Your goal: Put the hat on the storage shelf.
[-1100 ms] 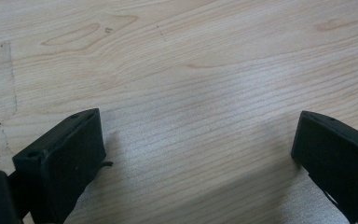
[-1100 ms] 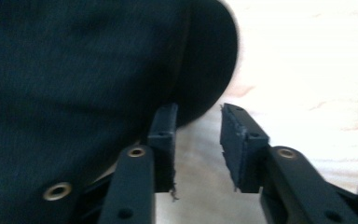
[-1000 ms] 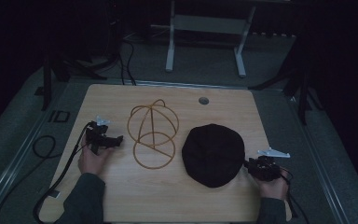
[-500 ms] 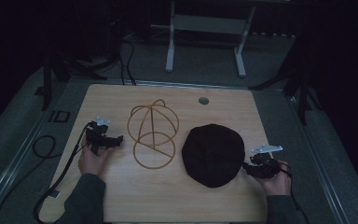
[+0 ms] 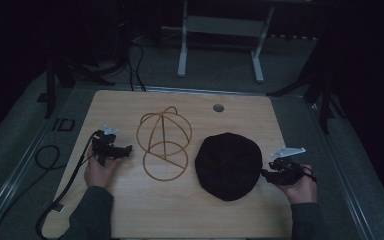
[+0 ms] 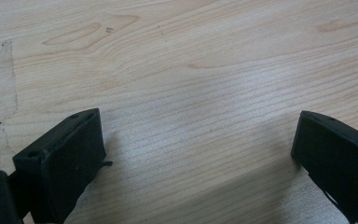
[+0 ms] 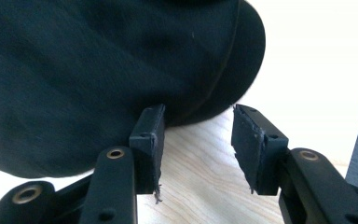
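The right gripper (image 7: 196,140), its jaws just opening and holding nothing, is hovering beside the flat black fabric cap (image 5: 228,165) lying on the pale wooden table (image 5: 130,200). The left gripper (image 6: 200,154) is resting spread over bare wood, near the brass-coloured wire hat frame (image 5: 164,145).

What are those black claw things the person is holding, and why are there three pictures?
They are grippers: hand-held tools with two jaws for grabbing. A person holds the left gripper and the right gripper. One picture looks down from above the wooden table. The other two come from cameras riding on each gripper, looking along its jaws. On the table lie a black flat cap and a golden wire hat stand. The right gripper's jaws have just been opening beside the cap's edge, with nothing between them. The left gripper is open over bare wood.
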Available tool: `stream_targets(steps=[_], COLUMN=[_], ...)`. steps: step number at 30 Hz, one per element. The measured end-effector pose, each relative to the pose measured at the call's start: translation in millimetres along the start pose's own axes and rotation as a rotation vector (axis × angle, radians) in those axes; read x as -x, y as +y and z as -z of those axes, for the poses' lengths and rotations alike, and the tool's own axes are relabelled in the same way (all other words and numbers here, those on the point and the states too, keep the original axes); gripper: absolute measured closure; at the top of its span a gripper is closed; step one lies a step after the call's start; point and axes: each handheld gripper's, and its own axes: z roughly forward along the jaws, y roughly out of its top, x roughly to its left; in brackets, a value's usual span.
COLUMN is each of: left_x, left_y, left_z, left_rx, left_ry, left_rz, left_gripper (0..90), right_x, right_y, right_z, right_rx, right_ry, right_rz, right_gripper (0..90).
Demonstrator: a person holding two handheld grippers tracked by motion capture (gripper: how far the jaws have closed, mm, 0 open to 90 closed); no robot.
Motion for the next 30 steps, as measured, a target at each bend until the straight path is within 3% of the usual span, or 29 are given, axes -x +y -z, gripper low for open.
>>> stream_targets(steps=[5, 13, 19, 30], left_x=[0.2, 0.3, 0.4, 0.5], left_y=[0.1, 0.0, 0.1, 0.2], left_z=[0.3, 0.3, 0.2, 0.2], left_rx=[-0.003, -0.003, -0.002, -0.002], left_ry=[0.000, 0.001, 0.002, 0.003], left_rz=[0.001, 0.002, 0.003, 0.005], left_gripper=[2.2, 2.2, 2.3, 2.4], right_x=[1.7, -0.9, 0.4, 9.0], right_y=[15.0, 36.7, 56.2, 71.3], right_z=[12.2, 11.7, 2.9, -12.9], right_rx=[0.025, 0.018, 0.003, -0.036], right_ry=[0.035, 0.048, 0.033, 0.046], right_rz=[0.008, 0.058, 0.093, 0.105], right_gripper=[52.3, 47.8, 41.5, 42.5])
